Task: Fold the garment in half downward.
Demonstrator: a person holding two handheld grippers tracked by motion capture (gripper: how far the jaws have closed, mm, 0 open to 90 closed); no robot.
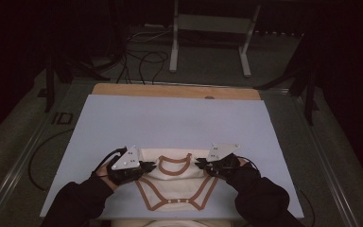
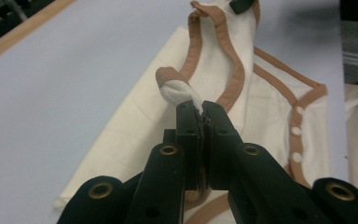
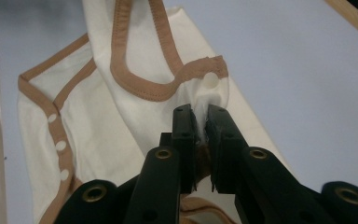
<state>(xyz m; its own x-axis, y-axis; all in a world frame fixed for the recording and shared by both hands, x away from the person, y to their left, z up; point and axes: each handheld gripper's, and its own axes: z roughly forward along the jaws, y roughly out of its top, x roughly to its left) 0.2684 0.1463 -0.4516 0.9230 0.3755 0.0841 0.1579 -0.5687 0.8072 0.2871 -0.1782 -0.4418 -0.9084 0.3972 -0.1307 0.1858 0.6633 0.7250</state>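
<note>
High view has a cream baby bodysuit [image 1: 175, 182] with brown trim lying on the pale blue board [image 1: 170, 118], near the person's edge, neck opening toward the far side, snap crotch end nearest the person. Left gripper [image 1: 147, 165] pinches the garment's left shoulder, right gripper [image 1: 200, 163] the right shoulder, one at each side of the neckline. Left gripper view: jaws closed nearly all the way, a wad of cream cloth and trim squeezed between the tips, that corner pulled up off the board. Right gripper view: same, jaws clamped on a fold of fabric just below a white snap [image 3: 210, 80]. Progress read: both top corners are gripped, body looks mostly spread flat, lower part with snaps already down. Shoulders not yet laid or folded, so the fold or smoothing likely remains. Another cream cloth [image 1: 170, 223] sits at the near edge, untouched.
</note>
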